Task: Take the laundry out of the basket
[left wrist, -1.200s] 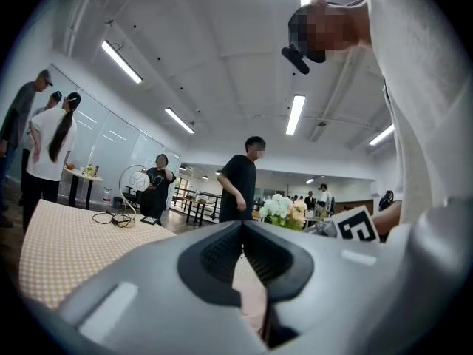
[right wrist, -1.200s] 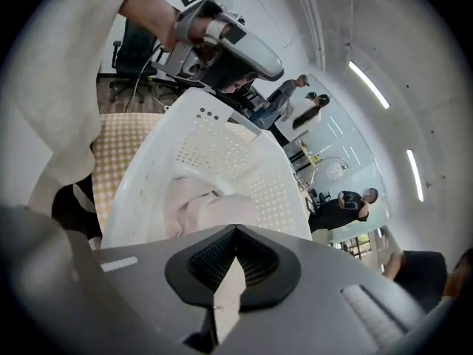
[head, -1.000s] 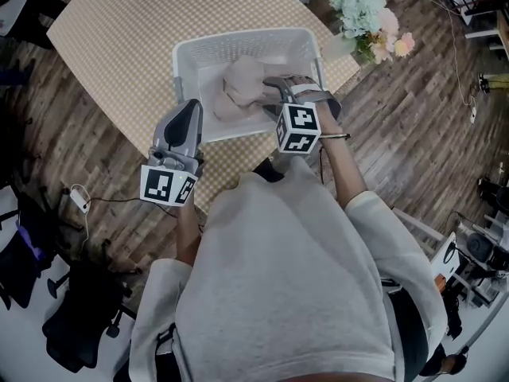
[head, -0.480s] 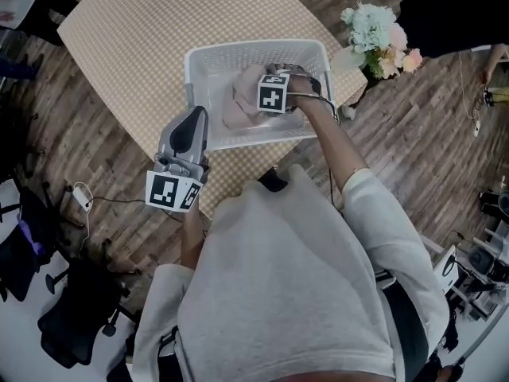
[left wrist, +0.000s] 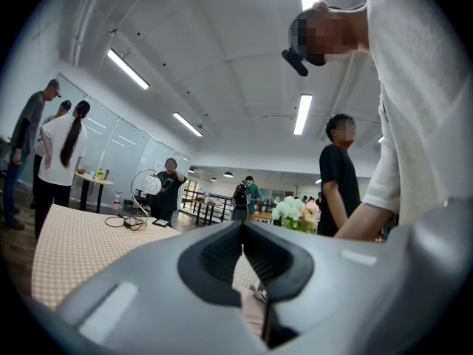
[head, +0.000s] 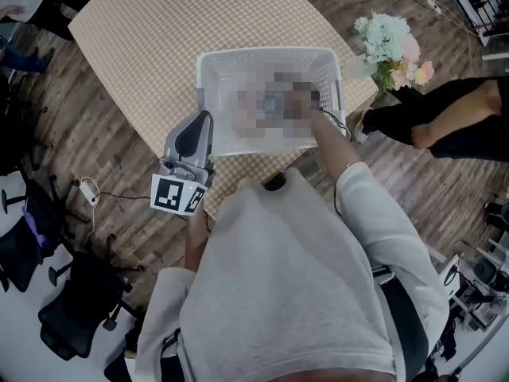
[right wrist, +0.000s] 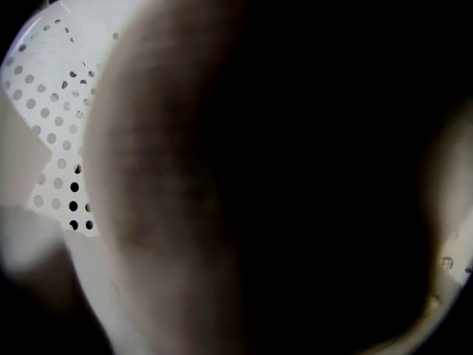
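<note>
The white basket (head: 262,52) is standing on the checkered table (head: 151,38), close to the edge on the person's side. The right tongs (head: 280,103) are pointing down inside the basket, and the person's right arm (head: 334,146) is reaching over the near rim. Their jaws have just been opening and are standing wide apart. In the right gripper view the beige laundry (right wrist: 140,198) is filling almost the whole picture, dark and very near the camera, so I cannot tell whether cloth is lying between the jaws. The holed wall (right wrist: 52,109) of the basket is showing at the left. The laundry is lying inside the basket. The left tongs (head: 204,119) are pointing level, close by the basket's left side and outside of it, with their jaws together and nothing between them
</note>
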Tool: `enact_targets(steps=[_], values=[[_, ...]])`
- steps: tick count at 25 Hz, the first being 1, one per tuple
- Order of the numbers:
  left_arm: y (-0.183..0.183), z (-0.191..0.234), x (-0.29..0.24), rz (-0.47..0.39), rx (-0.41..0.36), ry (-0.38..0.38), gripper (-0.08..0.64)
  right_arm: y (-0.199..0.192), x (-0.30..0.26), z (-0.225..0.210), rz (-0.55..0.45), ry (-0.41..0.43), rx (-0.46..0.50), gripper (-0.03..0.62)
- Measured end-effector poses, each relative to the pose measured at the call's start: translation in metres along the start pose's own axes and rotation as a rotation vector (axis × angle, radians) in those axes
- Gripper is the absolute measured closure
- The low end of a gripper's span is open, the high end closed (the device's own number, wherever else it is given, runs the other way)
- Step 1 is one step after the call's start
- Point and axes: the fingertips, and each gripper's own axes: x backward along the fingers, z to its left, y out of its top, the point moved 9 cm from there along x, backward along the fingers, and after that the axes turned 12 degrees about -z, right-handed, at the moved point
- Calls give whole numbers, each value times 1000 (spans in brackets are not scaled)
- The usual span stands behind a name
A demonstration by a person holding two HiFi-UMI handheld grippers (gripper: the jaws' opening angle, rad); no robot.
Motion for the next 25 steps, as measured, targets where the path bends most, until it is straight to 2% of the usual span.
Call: enact_targets(steps=[1, 3, 4, 6, 8, 12, 14, 18, 25], values=[[-1, 0, -2, 0, 2, -4, 554, 1, 2, 1, 0, -5, -6, 47], [-2, -2, -6, -3, 4, -14, 554, 5, 7, 4, -2, -26, -6, 225], [-3, -3, -7, -6, 5, -20, 554, 7, 9, 8, 0, -45, 6, 267], [-3, -6, -8, -11, 8, -29, 554, 11, 11, 18, 1, -93, 44, 307], [-1, -10, -9, -18, 8, -39, 554, 12, 13, 26, -9, -139, 69, 327], [4, -19, -5, -32, -2, -54, 554, 9, 26, 35, -59, -197, 61, 339], [7, -20, -1, -38, -6, -55, 554, 12, 42, 36, -94, -259, 58, 341], [9, -23, 0, -53, -14, -68, 554, 22, 91, 33, -166, -433, 87, 340], [19, -36, -5, -89, -32, -99, 554, 38, 212, 36, -284, -791, 179, 338]])
